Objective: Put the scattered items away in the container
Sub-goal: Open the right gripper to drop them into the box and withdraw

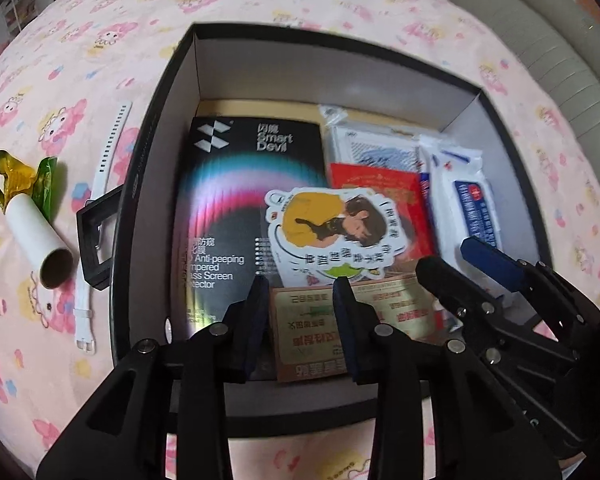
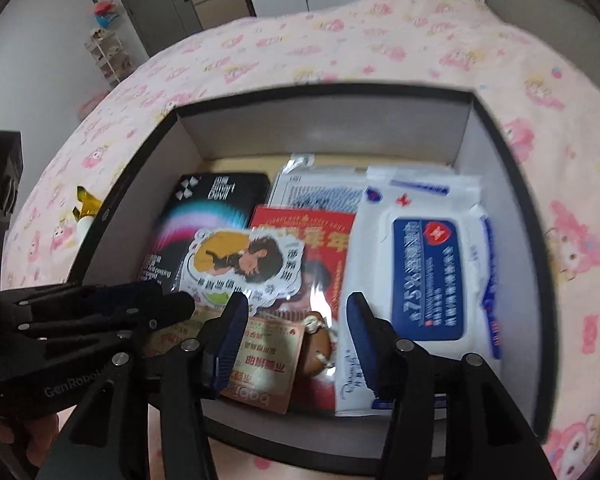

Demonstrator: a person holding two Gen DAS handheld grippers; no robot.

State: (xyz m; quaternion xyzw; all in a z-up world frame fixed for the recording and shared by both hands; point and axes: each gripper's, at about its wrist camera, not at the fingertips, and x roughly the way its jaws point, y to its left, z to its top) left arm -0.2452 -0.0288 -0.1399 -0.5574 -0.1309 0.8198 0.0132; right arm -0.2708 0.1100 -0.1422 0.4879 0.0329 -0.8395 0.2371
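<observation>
A black box [image 1: 156, 120] [image 2: 508, 128] sits on the pink bedspread. It holds a Smart Devil screen-protector pack [image 1: 236, 200] [image 2: 204, 216], a cartoon sticker [image 1: 336, 228] [image 2: 244, 268], a red envelope [image 1: 380, 188] [image 2: 320, 224] and a wet-wipes pack [image 1: 468, 196] [image 2: 428, 276]. My left gripper [image 1: 302, 284] is open and empty above the box's near part. My right gripper [image 2: 296, 304] is open and empty over the box, beside the wipes. Outside, left of the box, lie a white watch band with a black frame [image 1: 96, 216] and a cardboard tube with a green-gold wrapper [image 1: 40, 232].
The right gripper [image 1: 476, 260] shows at the right of the left wrist view. The left gripper [image 2: 112, 300] shows at the left of the right wrist view. A grey padded headboard [image 1: 540, 20] is at the far right. A door and shelves [image 2: 148, 12] stand beyond the bed.
</observation>
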